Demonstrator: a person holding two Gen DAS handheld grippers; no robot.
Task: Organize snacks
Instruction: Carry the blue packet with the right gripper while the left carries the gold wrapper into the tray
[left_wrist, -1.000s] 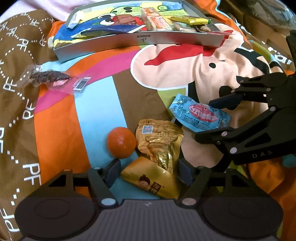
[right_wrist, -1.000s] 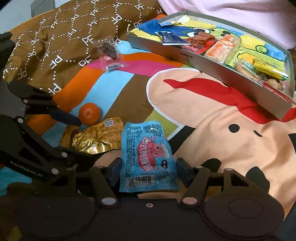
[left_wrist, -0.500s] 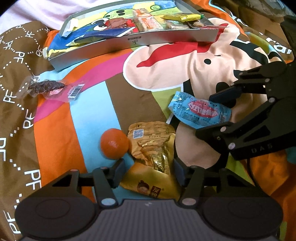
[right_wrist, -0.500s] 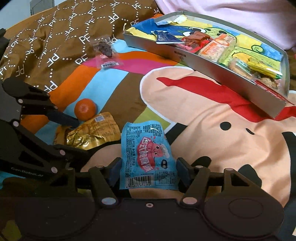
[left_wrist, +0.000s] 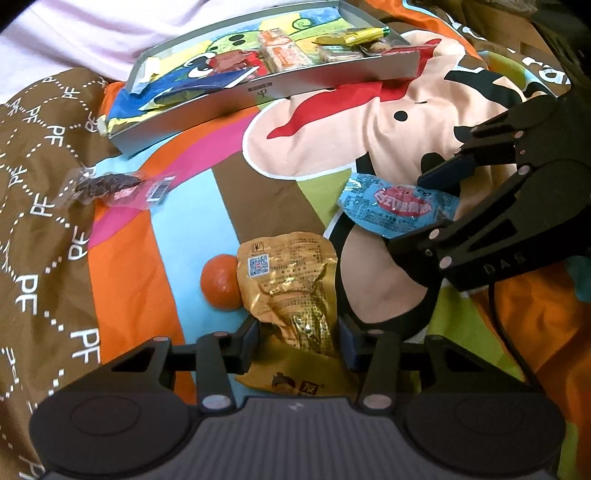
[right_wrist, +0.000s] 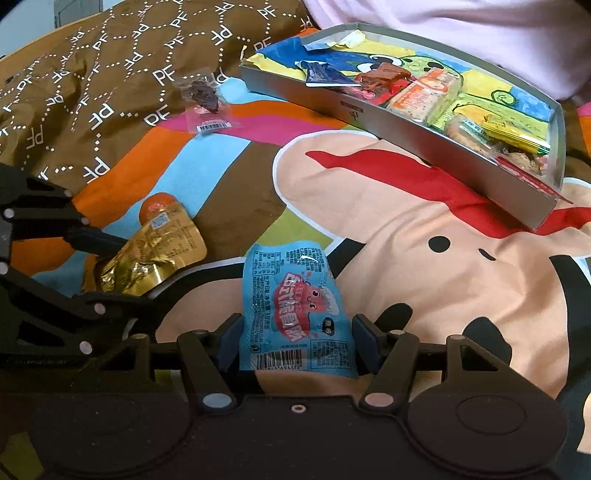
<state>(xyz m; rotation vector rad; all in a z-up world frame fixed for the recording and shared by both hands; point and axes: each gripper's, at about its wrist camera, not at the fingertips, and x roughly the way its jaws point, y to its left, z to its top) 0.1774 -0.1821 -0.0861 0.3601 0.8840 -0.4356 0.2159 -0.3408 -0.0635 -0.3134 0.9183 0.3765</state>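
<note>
Gold packet (left_wrist: 291, 288) now tipped up off the bedspread (left_wrist: 192, 229); left gripper (left_wrist: 299, 334) jaws have just been closing, clamped on it, orange (left_wrist: 219, 282) touching its left side. Right gripper (right_wrist: 295, 341) clamped on blue packet (right_wrist: 295, 306). Tray (right_wrist: 406, 125) of snacks near the far edge.

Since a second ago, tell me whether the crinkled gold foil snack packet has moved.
Yes: the gold foil packet now overlaps the orange's right edge; earlier a gap separated them.

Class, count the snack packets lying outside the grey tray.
3: the gold packet in the left tool, the blue packet in the right tool, the clear packet alone.
</note>
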